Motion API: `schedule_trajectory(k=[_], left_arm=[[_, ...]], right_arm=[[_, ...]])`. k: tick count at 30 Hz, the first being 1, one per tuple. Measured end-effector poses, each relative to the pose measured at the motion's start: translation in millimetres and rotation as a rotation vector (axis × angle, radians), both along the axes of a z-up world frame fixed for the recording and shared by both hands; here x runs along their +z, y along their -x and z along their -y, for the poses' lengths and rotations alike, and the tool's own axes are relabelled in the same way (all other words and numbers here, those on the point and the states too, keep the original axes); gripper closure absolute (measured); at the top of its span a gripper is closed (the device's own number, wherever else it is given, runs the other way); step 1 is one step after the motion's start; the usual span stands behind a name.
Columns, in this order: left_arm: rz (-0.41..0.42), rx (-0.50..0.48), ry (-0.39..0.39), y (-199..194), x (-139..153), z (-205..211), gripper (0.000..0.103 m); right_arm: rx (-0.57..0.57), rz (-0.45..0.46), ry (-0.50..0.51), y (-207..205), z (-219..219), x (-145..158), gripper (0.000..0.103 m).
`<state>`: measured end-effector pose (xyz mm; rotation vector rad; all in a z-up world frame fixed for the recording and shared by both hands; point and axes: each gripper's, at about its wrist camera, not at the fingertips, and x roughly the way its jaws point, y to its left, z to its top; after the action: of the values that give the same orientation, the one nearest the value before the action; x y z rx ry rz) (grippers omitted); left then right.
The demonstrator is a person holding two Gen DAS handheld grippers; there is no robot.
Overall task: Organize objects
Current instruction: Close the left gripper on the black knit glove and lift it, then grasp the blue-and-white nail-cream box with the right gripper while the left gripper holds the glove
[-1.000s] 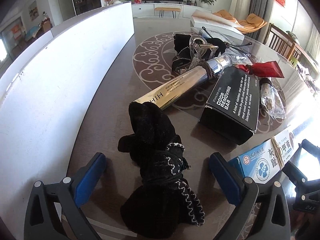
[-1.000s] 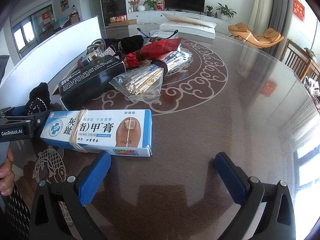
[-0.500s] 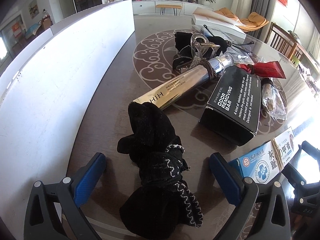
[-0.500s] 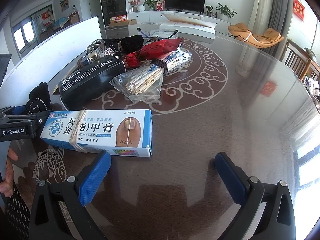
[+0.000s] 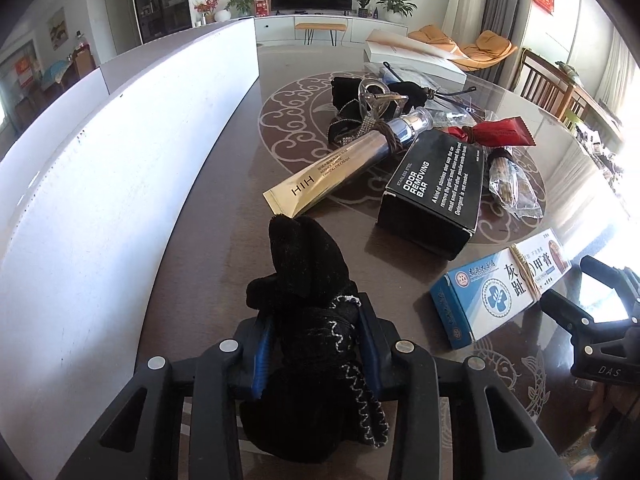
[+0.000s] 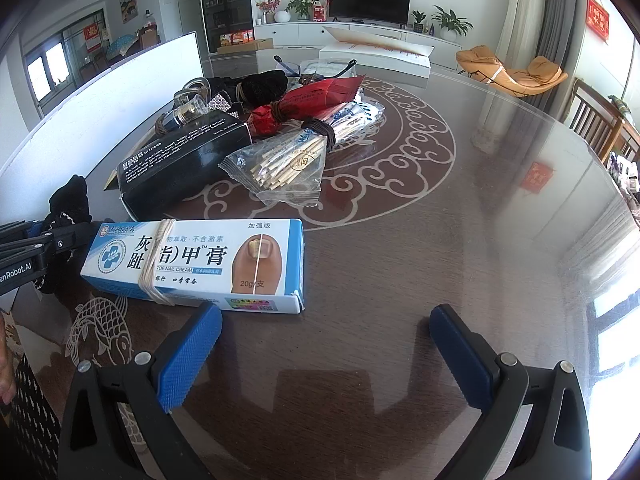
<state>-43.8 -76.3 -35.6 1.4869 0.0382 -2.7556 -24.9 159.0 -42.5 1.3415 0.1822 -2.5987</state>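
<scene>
My left gripper (image 5: 316, 344) is shut on a black fabric bundle (image 5: 308, 280) with white stitching, squeezed between the blue pads at the near left of the table; the bundle also shows in the right wrist view (image 6: 68, 200). My right gripper (image 6: 324, 344) is open and empty, low over the table, just right of a blue and white toe nail cream box (image 6: 200, 260), which also shows in the left wrist view (image 5: 500, 284). Beyond lie a black odor bar box (image 5: 432, 192), a gold tube (image 5: 344, 168), a toothpick packet (image 6: 284, 168) and a red packet (image 6: 316, 96).
A long white board (image 5: 120, 152) stands along the table's left side. A white flat box (image 6: 376, 54) lies at the far edge. More black fabric and a clear ring (image 5: 372, 92) sit behind the tube. The brown patterned tabletop (image 6: 460, 220) stretches to the right.
My left gripper has closed on the black fabric bundle; it was open around it before. The right gripper has not moved.
</scene>
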Motion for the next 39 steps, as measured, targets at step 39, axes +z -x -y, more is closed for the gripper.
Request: schedule_trajectory(k=[39], left_arm=[[-0.022,-0.054,0.008,-46.6,-0.7,-12.3,0.066]], right_arm=[[0.989,0.145,-0.202,5.7,116.8,15.1,0.000]])
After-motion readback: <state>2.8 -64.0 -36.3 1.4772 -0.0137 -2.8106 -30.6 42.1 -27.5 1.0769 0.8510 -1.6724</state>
